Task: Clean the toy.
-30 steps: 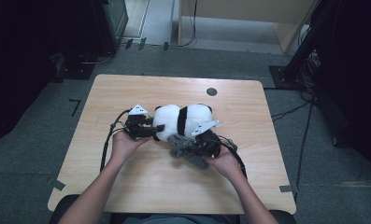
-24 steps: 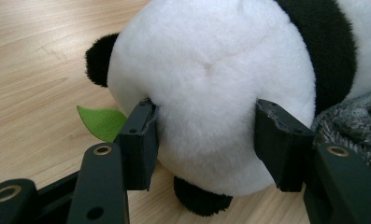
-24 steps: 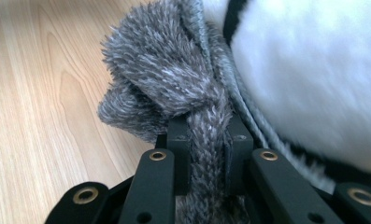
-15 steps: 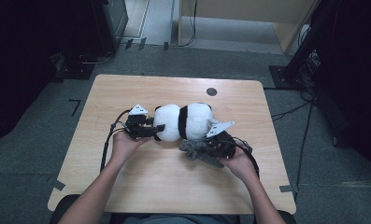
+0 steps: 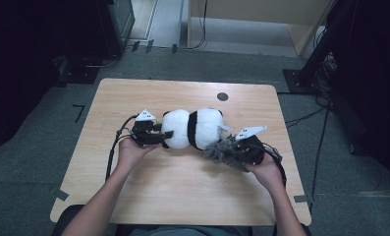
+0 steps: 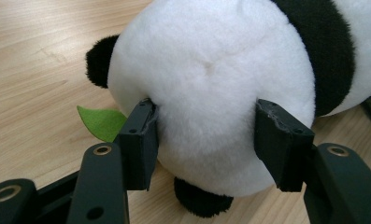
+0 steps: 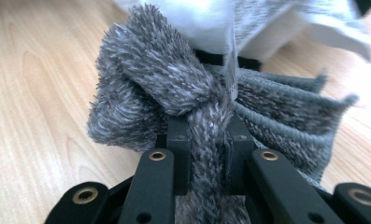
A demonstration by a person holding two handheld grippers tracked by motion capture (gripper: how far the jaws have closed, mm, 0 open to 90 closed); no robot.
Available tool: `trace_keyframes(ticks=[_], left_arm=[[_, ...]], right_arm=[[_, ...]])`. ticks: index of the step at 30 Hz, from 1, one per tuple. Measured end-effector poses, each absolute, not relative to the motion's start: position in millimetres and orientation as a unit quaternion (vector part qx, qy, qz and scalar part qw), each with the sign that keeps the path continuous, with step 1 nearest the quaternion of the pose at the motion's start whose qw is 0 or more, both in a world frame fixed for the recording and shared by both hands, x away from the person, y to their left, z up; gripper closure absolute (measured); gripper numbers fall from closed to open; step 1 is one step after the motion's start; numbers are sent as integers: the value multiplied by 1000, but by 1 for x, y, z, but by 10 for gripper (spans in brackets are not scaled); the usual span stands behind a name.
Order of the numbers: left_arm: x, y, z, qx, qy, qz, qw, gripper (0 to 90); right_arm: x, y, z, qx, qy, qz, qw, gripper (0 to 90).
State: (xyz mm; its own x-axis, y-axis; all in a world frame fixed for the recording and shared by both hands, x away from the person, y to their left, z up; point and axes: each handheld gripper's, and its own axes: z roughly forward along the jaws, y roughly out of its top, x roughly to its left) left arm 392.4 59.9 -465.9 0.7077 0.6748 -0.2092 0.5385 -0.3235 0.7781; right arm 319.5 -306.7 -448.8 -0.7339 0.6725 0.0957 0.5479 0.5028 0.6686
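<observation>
One plush panda (image 5: 190, 129) between two hand-held grippers' jaws.

The plush panda (image 5: 192, 129) lies mid-table (image 5: 182, 196), the fuzzy cloth (image 5: 221, 151) at its right.

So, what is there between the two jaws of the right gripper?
A strip of the fuzzy grey fabric is pinched there by the right gripper, seen in the right gripper view.

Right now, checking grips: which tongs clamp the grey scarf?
The right tongs, shut on the fuzzy grey scarf; the left tongs straddle the panda's white head.
</observation>
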Motion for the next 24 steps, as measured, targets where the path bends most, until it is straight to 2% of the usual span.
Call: trace_keyframes(ticks=[15, 24], left_arm=[[393, 60, -466, 810, 373, 75, 446, 434], [394, 62, -467, 806, 374, 65, 454, 428]], right_arm=[[331, -338, -431, 438, 803, 377, 148, 791], [342, -328, -406, 435, 786, 404, 172, 795]])
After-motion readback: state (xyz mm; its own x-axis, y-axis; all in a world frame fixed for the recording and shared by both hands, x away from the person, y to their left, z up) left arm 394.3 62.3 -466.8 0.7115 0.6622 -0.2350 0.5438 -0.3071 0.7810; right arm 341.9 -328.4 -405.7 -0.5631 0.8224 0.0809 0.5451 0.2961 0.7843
